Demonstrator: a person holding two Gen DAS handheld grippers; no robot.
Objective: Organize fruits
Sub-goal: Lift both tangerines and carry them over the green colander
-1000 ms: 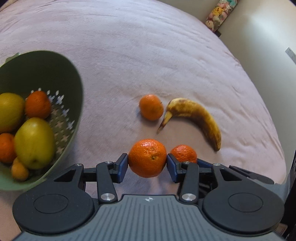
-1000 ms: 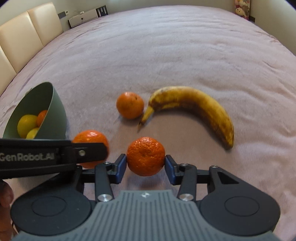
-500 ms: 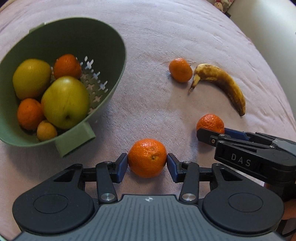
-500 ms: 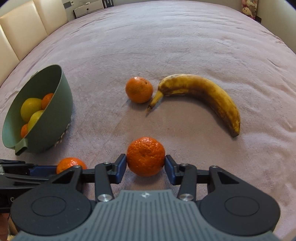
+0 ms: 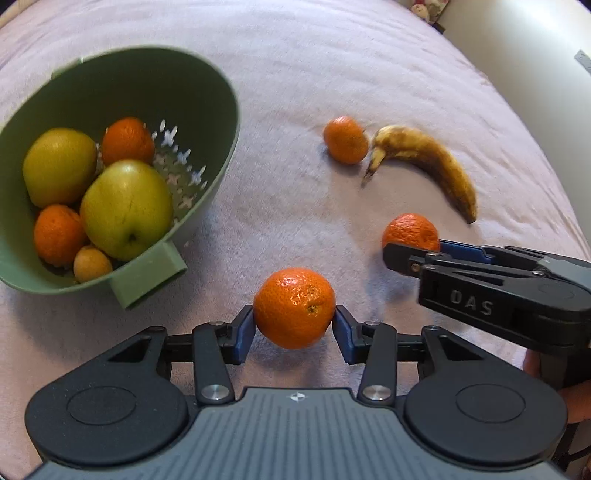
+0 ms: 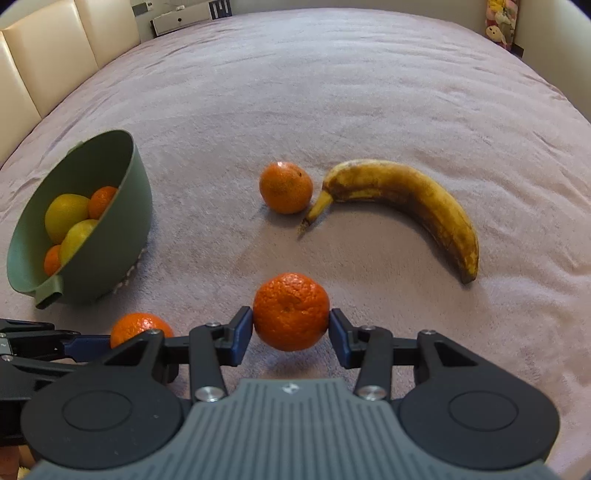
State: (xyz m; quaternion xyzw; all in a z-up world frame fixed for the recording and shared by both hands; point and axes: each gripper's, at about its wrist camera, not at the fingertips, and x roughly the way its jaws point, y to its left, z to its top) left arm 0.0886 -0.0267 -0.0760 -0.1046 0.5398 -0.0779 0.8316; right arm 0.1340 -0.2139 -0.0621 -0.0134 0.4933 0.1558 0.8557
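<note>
My left gripper (image 5: 294, 322) holds a tangerine (image 5: 294, 302) above the pink cover, just right of the green colander bowl (image 5: 221, 110); its jaws are closing, pads on the fruit's sides. My right gripper (image 6: 291, 328) is shut on a second tangerine (image 6: 291, 306), low over the cover. The left wrist view shows that fruit (image 5: 410, 230) at the right. A third tangerine (image 6: 285, 187) lies loose beside the stem of a spotted banana (image 6: 406, 188). The bowl (image 6: 136, 184) holds two yellow-green apples, tangerines and a small yellow fruit.
The pink cover (image 6: 332, 92) spreads wide beyond the fruit. Cream padded panels (image 6: 55, 55) stand at the far left and plush toys (image 6: 498, 22) at the far right corner. A hand (image 5: 576, 398) holds the right gripper's body.
My left gripper carried its tangerine leftwards to the bowl, which now shows fully in its view. My right gripper stayed nearly still with its tangerine.
</note>
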